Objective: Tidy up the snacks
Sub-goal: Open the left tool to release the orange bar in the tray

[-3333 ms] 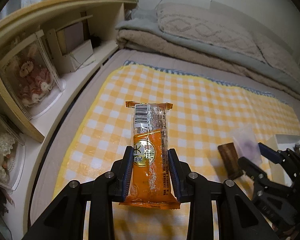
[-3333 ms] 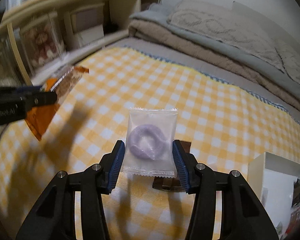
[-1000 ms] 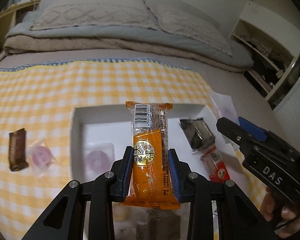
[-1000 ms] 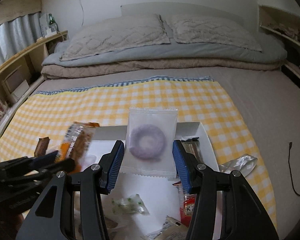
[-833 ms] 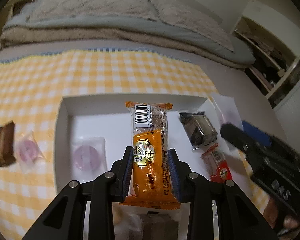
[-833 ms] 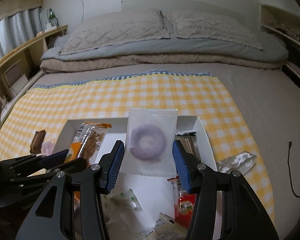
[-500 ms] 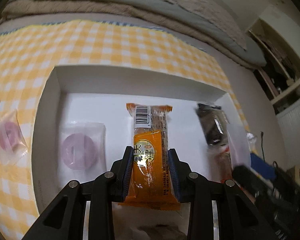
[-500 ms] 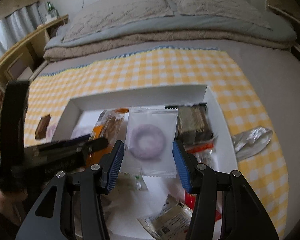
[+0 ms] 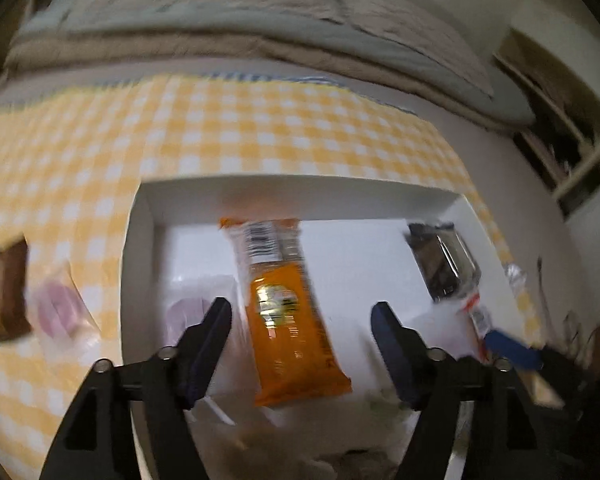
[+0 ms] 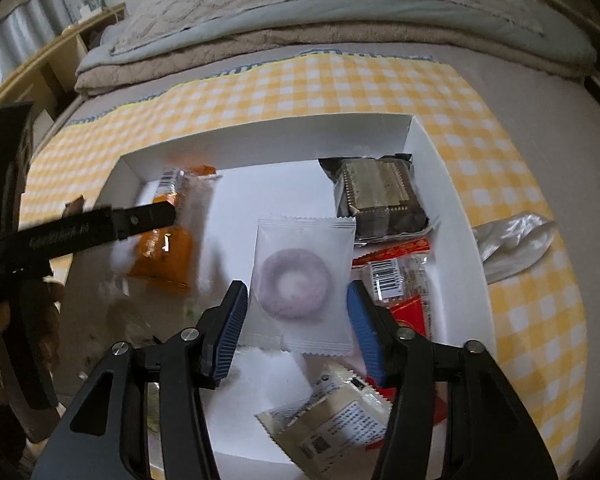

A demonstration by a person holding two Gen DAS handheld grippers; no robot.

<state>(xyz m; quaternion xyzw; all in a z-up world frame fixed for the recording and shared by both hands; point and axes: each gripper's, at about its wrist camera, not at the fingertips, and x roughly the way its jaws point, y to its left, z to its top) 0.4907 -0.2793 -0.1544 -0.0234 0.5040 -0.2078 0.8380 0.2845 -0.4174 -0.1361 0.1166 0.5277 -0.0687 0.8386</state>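
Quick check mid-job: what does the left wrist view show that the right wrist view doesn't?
Only the left wrist view: a purple ring candy pack lying on the checked cloth outside the white box, and another inside near its left wall. Only the right wrist view: the ring candy packet between the opening right gripper fingers, a red packet, and a crumpled clear wrapper. Both: the orange snack bar, loose between the opening left gripper fingers, and the dark cake pack.
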